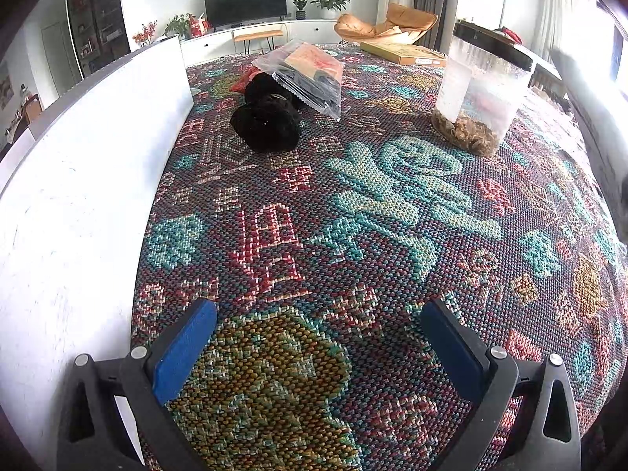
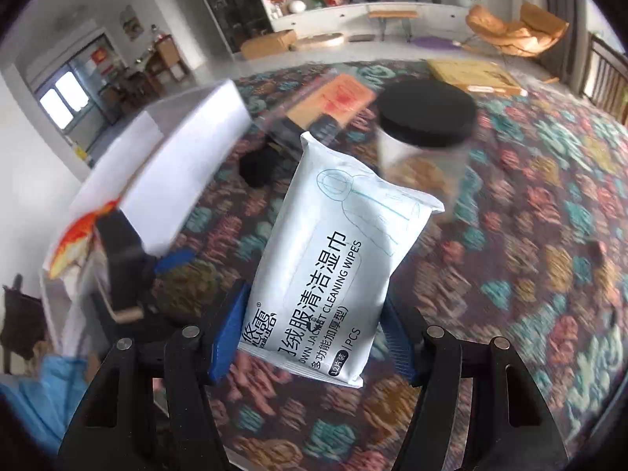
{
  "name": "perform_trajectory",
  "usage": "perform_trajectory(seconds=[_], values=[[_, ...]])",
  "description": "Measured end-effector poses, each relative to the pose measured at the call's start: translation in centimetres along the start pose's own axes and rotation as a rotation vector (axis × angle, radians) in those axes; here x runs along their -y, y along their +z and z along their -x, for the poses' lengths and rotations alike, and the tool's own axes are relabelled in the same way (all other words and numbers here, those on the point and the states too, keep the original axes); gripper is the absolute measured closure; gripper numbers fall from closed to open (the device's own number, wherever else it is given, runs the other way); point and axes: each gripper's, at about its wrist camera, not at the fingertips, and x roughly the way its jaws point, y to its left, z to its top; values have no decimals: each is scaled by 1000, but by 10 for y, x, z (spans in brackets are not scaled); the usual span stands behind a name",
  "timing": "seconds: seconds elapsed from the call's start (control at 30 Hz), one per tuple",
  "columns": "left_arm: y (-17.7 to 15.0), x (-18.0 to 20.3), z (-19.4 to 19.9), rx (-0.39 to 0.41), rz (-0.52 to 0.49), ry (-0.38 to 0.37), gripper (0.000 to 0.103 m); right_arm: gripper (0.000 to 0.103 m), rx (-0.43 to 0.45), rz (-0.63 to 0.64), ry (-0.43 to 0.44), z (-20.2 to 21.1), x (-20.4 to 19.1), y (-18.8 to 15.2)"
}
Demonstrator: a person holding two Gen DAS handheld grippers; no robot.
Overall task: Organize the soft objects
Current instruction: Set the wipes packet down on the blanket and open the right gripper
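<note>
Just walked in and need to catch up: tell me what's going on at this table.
A person is sorting soft things on a patterned tablecloth, with a two-finger tool in each hand. The right tool grips a white pack of cleaning wipes and holds it above the table; the blurred background suggests it is being carried. The left tool is open and holds nothing, low over the cloth. Farther back lie a black bundle of cloth, a clear bag of items and a plastic jar with a black lid. A white box sits at the left.

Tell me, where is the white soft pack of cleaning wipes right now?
In the right wrist view, the white pack of wipes sits clamped between the right gripper's blue pads, lifted above the patterned woven cloth, before the black-lidded clear jar.
</note>
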Motion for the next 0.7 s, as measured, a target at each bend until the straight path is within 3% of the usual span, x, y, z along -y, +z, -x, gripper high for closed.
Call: perform_trajectory(seconds=[0.1, 0.17, 0.3, 0.37, 0.47, 0.57, 0.7], values=[[0, 0, 0, -1, -1, 3, 0, 36, 3, 26, -230, -15, 39, -11], [0, 0, 0, -1, -1, 3, 0, 33, 19, 41, -331, -35, 67, -3], [0, 1, 0, -1, -1, 3, 0, 31, 60, -136, -368, -46, 108, 6], [0, 1, 0, 0, -1, 4, 0, 26, 131, -191, -345, -30, 112, -3], [0, 1, -1, 0, -1, 3, 0, 25, 205, -249, -380, -9, 114, -30], [0, 1, -1, 0, 0, 3, 0, 25, 168, -309, -407, -12, 120, -50], [0, 1, -1, 0, 0, 3, 0, 24, 95, -370, -403, -26, 135, -52]])
